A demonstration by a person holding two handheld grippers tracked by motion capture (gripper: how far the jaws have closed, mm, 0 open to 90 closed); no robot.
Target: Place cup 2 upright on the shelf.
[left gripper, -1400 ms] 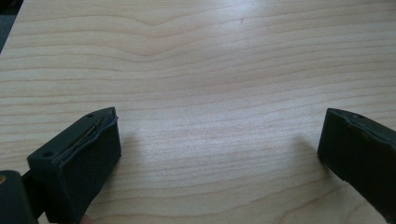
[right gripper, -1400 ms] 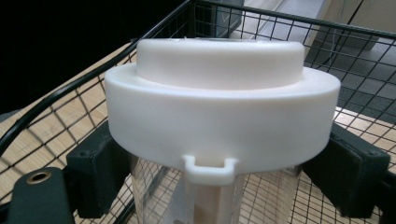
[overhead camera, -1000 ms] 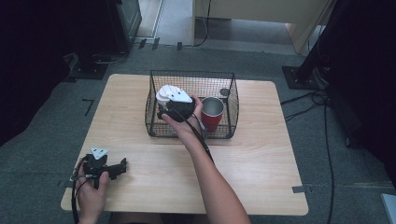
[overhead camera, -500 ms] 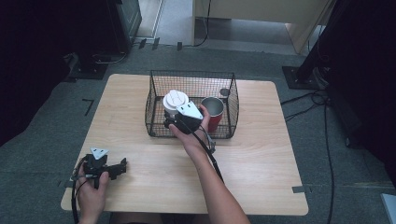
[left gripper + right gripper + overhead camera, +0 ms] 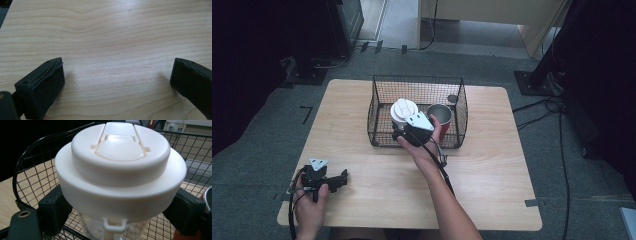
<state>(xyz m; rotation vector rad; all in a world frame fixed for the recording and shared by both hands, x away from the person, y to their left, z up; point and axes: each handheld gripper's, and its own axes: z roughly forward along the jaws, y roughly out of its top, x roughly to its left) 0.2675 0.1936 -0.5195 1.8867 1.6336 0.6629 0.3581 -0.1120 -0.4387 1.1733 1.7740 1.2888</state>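
Two black fingers (image 5: 55,210) of the right gripper (image 5: 404,131) squeeze the clear plastic bottle with the big white round lid (image 5: 120,175), one on each side, just under the lid. The bottle is held up over the near wall of the black wire basket (image 5: 382,107), which stands at the far middle of the pale wooden tabletop (image 5: 492,170). A shiny metal cup with a red outside (image 5: 440,115) stands inside the basket, just beside the bottle.

To do this step well, I think the hand should lift the bottle straight up so it clears the wire rim. It should hold the squeeze firm and keep the bottle upright. It should stay away from the cup so it does not tip.

The lid is smooth, wide and round, with a flat flip tab on top and a small clip at the front. The bottle body looks thin and see-through, so it may be slippery. The basket is a stiff grid of thin wires.

The left gripper (image 5: 319,180) rests on the near left of the tabletop, its fingers spread wide with nothing between them.
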